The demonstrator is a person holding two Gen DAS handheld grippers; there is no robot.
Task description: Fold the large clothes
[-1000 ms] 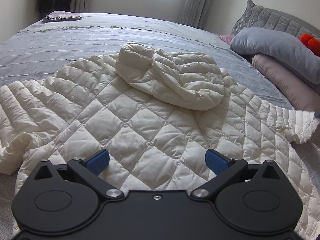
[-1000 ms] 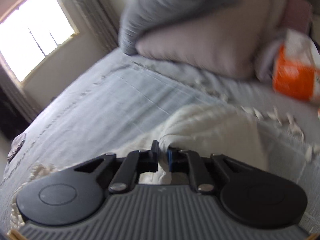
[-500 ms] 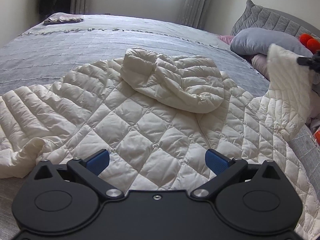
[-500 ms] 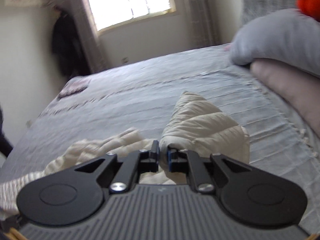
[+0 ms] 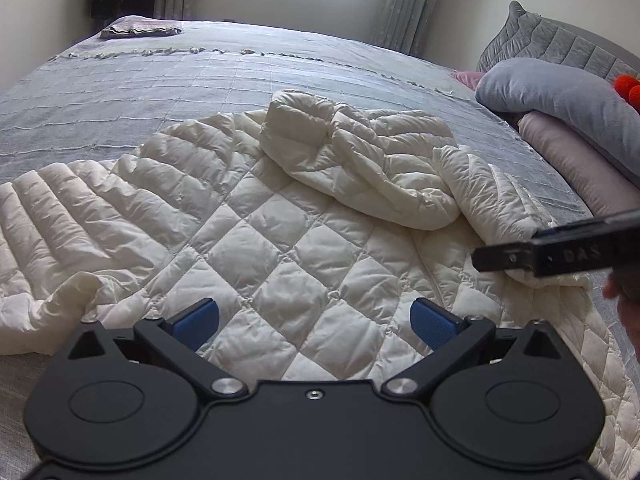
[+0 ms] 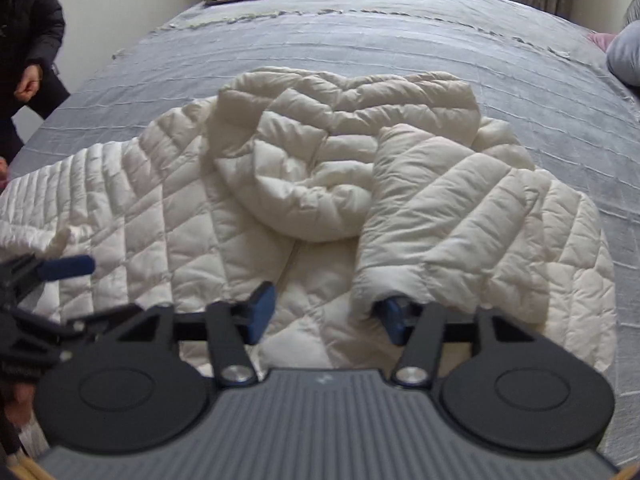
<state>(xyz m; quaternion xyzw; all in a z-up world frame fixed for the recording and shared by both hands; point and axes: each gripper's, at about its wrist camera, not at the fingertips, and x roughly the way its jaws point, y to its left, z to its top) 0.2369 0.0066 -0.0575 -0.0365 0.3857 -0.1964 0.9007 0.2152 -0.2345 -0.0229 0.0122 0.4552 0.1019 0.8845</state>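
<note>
Now both jaws gape empty over the quilted jacket (image 6: 312,216), its folded sleeve (image 6: 440,220) touching the right gripper (image 6: 326,316).

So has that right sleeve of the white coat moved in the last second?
Yes. The right sleeve was out toward the grey pillow; now it lies folded inward across the coat, beside the hood, and the right tongs are open.

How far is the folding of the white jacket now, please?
Early stage. Done: the right sleeve lies folded over the body of the white quilted jacket on the bed. In hand: nothing; the right gripper is open at the sleeve cuff, and the left gripper hovers open. Left: the left sleeve lies spread out, the hood is bunched, and the body is unfolded.
</note>
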